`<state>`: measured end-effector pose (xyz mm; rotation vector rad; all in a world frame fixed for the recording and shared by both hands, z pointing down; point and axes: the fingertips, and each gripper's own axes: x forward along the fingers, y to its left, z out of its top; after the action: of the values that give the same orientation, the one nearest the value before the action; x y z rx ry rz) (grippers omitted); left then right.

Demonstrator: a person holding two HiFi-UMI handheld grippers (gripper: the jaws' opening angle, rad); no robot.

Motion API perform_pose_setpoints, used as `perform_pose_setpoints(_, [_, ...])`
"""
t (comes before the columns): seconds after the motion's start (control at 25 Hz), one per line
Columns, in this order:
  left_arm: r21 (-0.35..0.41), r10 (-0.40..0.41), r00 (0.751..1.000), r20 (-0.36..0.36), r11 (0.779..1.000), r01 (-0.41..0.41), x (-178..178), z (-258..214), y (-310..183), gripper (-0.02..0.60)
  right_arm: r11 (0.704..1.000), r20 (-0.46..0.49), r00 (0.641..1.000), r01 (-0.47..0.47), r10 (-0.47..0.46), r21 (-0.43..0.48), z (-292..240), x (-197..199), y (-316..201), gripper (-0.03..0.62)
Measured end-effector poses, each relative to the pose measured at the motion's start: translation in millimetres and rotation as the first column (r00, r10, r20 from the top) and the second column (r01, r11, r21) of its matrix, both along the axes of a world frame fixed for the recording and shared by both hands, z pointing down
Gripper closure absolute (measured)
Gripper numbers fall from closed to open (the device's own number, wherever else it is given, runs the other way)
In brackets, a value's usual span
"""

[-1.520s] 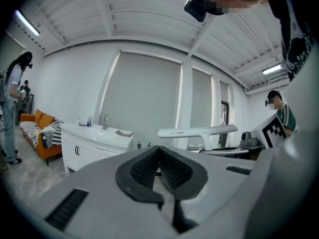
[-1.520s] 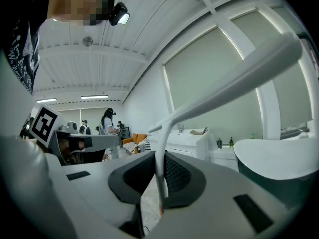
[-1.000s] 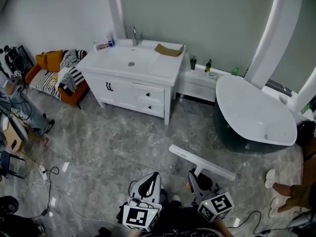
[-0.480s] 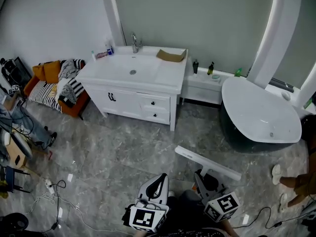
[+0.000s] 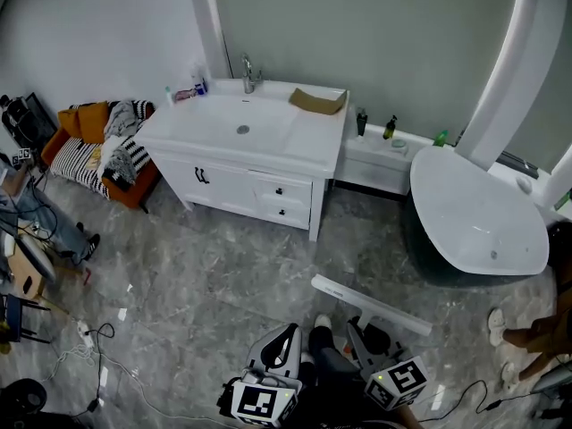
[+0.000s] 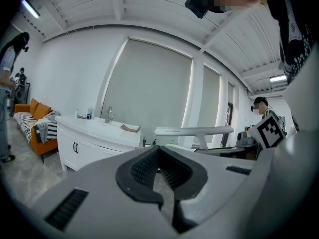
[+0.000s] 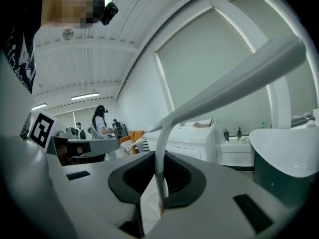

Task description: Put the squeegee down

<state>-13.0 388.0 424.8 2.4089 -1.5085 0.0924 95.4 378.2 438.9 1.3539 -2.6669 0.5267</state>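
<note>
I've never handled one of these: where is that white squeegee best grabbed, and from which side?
Grip the squeegee by its thin handle, coming from the handle's end, opposite the blade. The long blade lies crosswise like a T, too wide for the fingers; the narrow handle fits between them, as the right gripper shows.

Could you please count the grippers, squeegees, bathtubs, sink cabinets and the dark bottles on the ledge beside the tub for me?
grippers: 2, the left gripper and the right gripper
squeegee: 1
bathtub: 1
sink cabinet: 1
dark bottles: 2
Total: 7
</note>
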Motion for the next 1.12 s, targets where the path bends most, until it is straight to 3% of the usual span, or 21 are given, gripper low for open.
perform_pose_setpoints(0.2, [-0.024, -0.005, 1.000, -0.012, 1.000, 0.004, 8, 6, -45, 0.577, 1.000, -0.003, 1.000, 0.007, -0.007, -0.026, 4, 5, -43, 0.542])
perform_pose_setpoints(0.68, [0.000, -0.028, 0.999, -0.030, 1.000, 0.028, 41, 2, -167, 0.577, 1.000, -0.008, 0.999, 0.031, -0.031, -0.007, 2, 36, -167, 0.542])
perform_pose_setpoints(1.12, [-0.025, -0.079, 0.997, 0.013, 0.997, 0.079, 35, 11, -205, 0.577, 0.998, 0.008, 0.998, 0.057, -0.057, -0.021, 10, 46, -207, 0.542])
